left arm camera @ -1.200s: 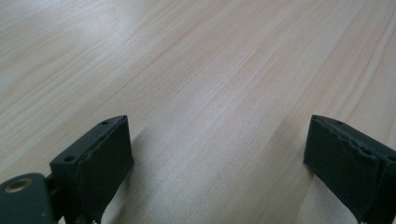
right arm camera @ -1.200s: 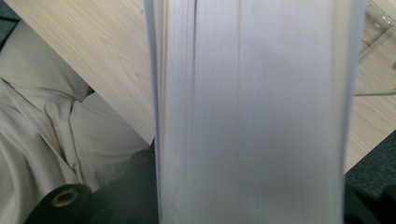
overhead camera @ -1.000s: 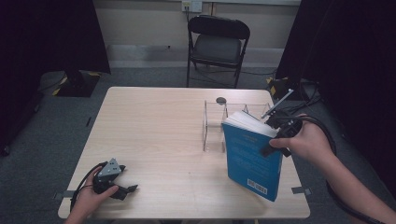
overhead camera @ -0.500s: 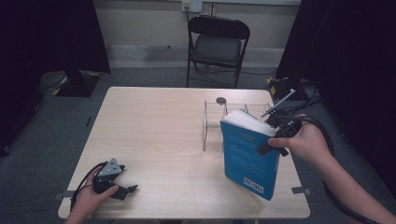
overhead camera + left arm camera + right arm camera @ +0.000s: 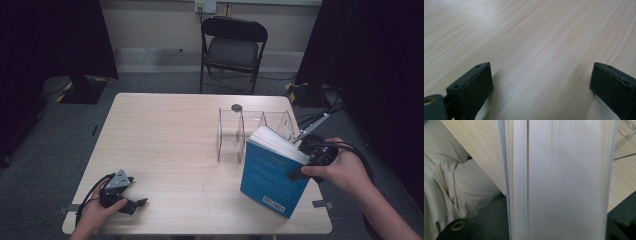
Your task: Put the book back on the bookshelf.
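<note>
Since the earlier frame the blue paperback book (image 5: 270, 175) has swung lower and toward the table's near edge in the right gripper (image 5: 306, 161), whose jaws clamp across the page block (image 5: 564, 180), so the book hangs tilted with its lower corner over the table (image 5: 165, 145), just in front of the clear acrylic divider rack (image 5: 250, 131). The left gripper (image 5: 134, 202) rests near the front left corner, jaws just opened wider and spread with nothing between them, only bare wood (image 5: 536, 50). The rack's upright partitions look like the obstacle; a folding chair (image 5: 231, 50) stands beyond the table.
</note>
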`<state>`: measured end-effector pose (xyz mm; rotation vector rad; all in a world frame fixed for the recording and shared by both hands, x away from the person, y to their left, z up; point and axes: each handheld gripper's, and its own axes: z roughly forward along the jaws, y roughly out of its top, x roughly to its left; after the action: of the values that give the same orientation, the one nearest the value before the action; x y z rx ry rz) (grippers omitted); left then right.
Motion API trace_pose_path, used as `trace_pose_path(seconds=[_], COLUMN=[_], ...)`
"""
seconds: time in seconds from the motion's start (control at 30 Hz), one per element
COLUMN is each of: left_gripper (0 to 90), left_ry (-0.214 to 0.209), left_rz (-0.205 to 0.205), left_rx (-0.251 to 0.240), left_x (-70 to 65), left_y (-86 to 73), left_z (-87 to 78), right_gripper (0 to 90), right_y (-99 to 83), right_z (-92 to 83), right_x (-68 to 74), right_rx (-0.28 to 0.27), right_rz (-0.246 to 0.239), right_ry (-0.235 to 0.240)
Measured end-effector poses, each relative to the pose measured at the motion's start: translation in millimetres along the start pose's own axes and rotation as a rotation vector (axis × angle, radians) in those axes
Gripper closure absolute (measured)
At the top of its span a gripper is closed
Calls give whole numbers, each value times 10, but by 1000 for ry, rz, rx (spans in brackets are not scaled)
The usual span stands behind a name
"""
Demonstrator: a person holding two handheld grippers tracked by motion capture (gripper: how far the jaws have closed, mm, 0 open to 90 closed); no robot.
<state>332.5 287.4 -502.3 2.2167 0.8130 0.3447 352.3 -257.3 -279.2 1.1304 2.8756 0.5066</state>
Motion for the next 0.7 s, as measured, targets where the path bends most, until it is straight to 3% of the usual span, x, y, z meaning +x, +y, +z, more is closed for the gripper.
trace_pose_path(seconds=[0.2, 0.43, 0.7], left_gripper=[25, 14, 14], left_ry=[-4, -7, -7], left_rz=[1, 6, 6], left_rx=[3, 5, 5], left_x=[-2, 2, 1], left_y=[3, 6, 6], left_z=[6, 8, 8], right_gripper=[590, 581, 582], right_y=[-19, 10, 48], right_z=[50, 81, 174], right_x=[3, -7, -11], right_rx=[55, 1, 41], right_rz=[-18, -9, -16], right_ry=[-30, -16, -6])
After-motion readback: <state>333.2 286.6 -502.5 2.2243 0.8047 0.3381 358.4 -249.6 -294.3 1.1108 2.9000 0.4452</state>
